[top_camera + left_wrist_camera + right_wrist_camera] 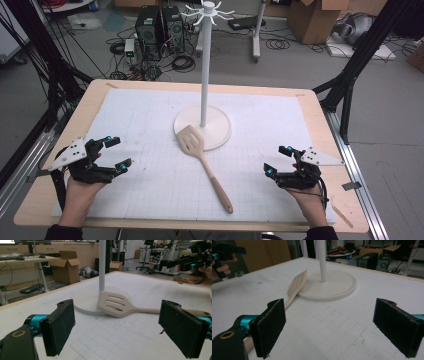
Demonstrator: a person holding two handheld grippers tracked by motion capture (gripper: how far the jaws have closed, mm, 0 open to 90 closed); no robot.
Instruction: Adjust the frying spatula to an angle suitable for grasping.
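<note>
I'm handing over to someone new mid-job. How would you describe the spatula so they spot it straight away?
Start at the tall white stand with the round base in the middle of the table. The spatula lies on the white gridded mat in front of it, its slotted blade resting on the base's near edge and its handle running toward the person. It is the only beige, loose utensil between the two black claws.

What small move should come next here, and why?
Probably bring the right gripper toward the spatula handle. Both grippers are open and hold nothing; the spatula lies with its blade on the stand base, its handle end nearer the right gripper than the left gripper.
</note>
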